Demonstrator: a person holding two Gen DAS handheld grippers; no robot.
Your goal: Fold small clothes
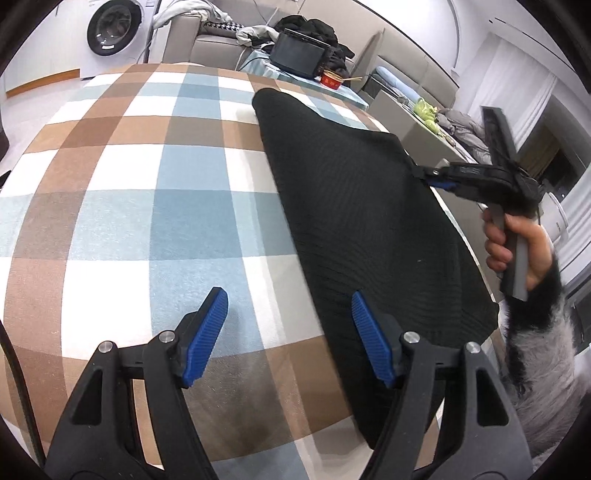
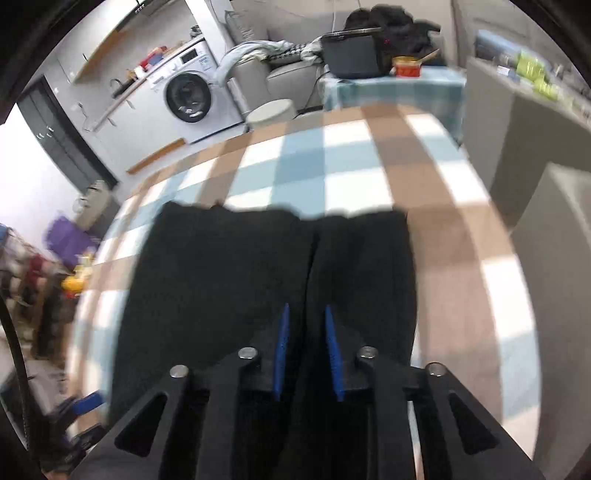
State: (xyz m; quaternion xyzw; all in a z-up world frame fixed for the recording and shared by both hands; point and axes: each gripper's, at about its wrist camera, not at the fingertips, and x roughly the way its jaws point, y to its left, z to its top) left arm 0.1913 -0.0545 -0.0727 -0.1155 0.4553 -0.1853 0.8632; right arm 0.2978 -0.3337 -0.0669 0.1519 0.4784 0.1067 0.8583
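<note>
From the left wrist, you are holding the left gripper (image 1: 289, 306) tilted down over the near part of the table, its tongs standing wide apart and clamping nothing. The left pad is hovering over the checked tablecloth (image 1: 122, 206). The right pad is hanging over the near edge of the black garment (image 1: 351, 206), which is lying flat on the right half of the table and reaching to its right edge. Farther right, your right hand (image 1: 517, 243), in a furry sleeve (image 1: 535, 332), is gripping the handle of the right gripper (image 1: 424, 172). That gripper is pointing in from the side, and its tips are pinching the garment's right corner. Past the table's far edge, a black box (image 1: 295, 55) and a red bowl (image 1: 330, 79) are sitting on a side table, with a sofa (image 1: 210, 44) behind them and a washer (image 1: 110, 29) standing at far left.

From the right wrist, blurred, you are aiming the right gripper (image 2: 306, 321) down along the garment (image 2: 221, 277). Its tongs are standing close together with a raised fold of the black fabric running up between the blue pads, so they are clamping the garment. The garment is spreading away from the pads across the tablecloth (image 2: 351, 166). Its far edge is lying about midway up the table. Beyond the table, the washer (image 2: 188, 96), the box (image 2: 351, 55) and the bowl (image 2: 406, 68) are showing.
</note>
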